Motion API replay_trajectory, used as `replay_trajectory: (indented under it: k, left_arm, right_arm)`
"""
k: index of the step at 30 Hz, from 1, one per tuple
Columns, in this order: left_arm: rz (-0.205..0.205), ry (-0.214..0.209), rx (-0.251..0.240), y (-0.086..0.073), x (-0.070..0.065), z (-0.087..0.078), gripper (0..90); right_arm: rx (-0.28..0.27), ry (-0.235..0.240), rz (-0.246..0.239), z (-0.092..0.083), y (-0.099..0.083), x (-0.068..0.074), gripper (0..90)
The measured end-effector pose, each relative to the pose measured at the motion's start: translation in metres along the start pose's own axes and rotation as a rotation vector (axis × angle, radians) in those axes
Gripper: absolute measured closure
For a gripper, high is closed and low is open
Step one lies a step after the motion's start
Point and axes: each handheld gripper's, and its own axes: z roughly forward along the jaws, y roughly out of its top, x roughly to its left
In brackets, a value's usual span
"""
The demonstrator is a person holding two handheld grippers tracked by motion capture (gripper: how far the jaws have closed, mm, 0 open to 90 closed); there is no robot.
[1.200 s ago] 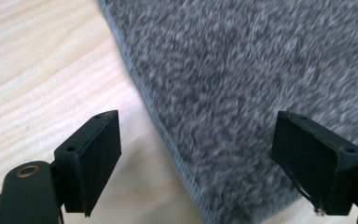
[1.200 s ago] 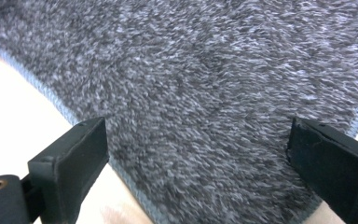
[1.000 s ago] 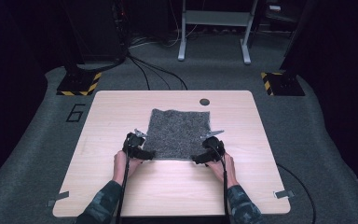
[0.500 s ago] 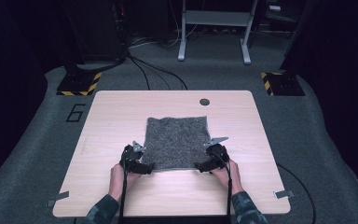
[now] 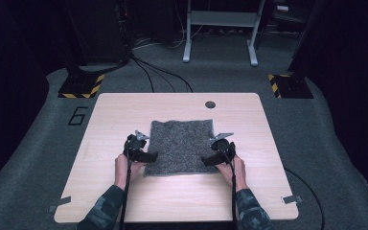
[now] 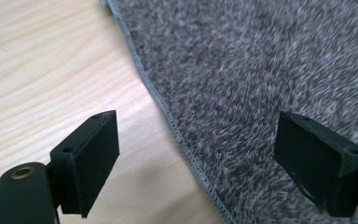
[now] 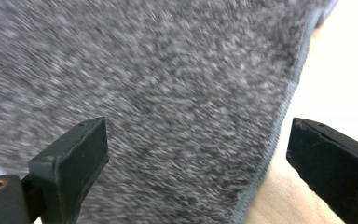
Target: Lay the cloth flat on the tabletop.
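The grey cloth (image 5: 181, 146) looks soft, light and floppy; grip its stitched side edges. Both claws, left (image 6: 196, 163) and right (image 7: 198, 168), gape wide, holding nothing.

Pale wooden table (image 5: 124, 120) with rounded corners on grey carpet (image 5: 38, 143) marked with a dark "6" (image 5: 78, 115). Beyond it — two black bases with yellow-black hazard stripes (image 5: 80, 86), trailing cables (image 5: 158, 72), and a grey metal frame (image 5: 220, 28). Surroundings are dark.

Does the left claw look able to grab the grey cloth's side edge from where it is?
Probably yes: the left claw is open, straddling the cloth's stitched edge, nothing between.
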Motion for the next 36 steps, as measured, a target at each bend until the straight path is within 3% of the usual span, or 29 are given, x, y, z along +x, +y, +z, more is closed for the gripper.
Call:
replay_trajectory:
  k: [5, 9, 25, 36]
  left_arm:
    - [0.037, 0.023, 0.032, -0.004, -0.006, 0.005, 14.2]
    - [0.068, 0.033, 0.042, -0.009, -0.011, 0.006, 14.2]
    - [0.058, -0.011, 0.015, -0.025, -0.016, -0.003, 14.2]
    - [0.066, -0.016, 0.010, -0.033, -0.022, -0.010, 14.3]
  right_arm:
    - [0.031, -0.024, -0.010, 0.003, -0.009, -0.003, 5.6]
    - [0.025, -0.012, 0.006, 0.001, -0.017, -0.004, 5.3]
    - [0.013, 0.006, 0.002, -0.010, -0.032, 0.002, 4.6]
    - [-0.003, 0.002, 0.009, -0.019, -0.046, 0.010, 4.5]
